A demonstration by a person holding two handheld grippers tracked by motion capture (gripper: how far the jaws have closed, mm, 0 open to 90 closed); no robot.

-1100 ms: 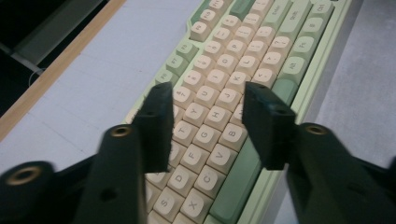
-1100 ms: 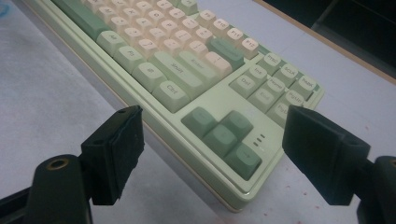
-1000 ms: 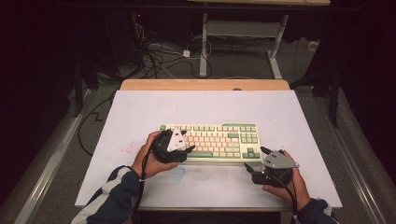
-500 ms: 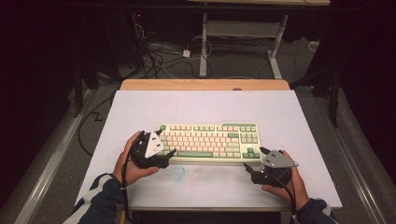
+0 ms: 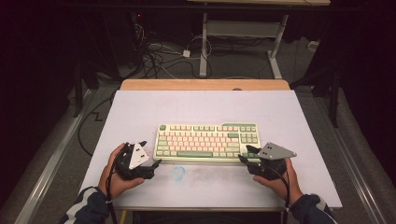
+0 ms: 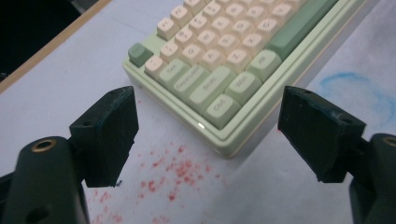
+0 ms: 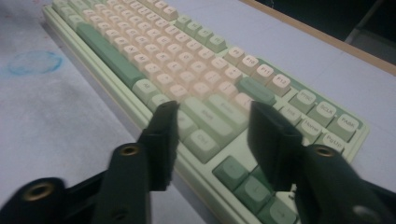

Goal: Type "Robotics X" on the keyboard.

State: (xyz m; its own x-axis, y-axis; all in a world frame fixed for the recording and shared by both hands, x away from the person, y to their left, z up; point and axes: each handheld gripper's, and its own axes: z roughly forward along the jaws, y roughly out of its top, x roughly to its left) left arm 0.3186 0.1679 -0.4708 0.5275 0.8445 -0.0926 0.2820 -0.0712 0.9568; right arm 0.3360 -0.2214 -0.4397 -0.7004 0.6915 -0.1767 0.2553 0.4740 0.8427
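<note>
Black left claw wide open, just off the keyboard corner. Right claw partly open over the right-end keys, gripping nothing. Green and cream keyboard flat in the middle of the white counter, not picked up yet. Probably just starting; grabbing and moving both left.

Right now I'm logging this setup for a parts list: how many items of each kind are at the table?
Keyboard: 1
Handheld grippers: 2, the left gripper and the right gripper
Table: 1
Total: 4
</note>
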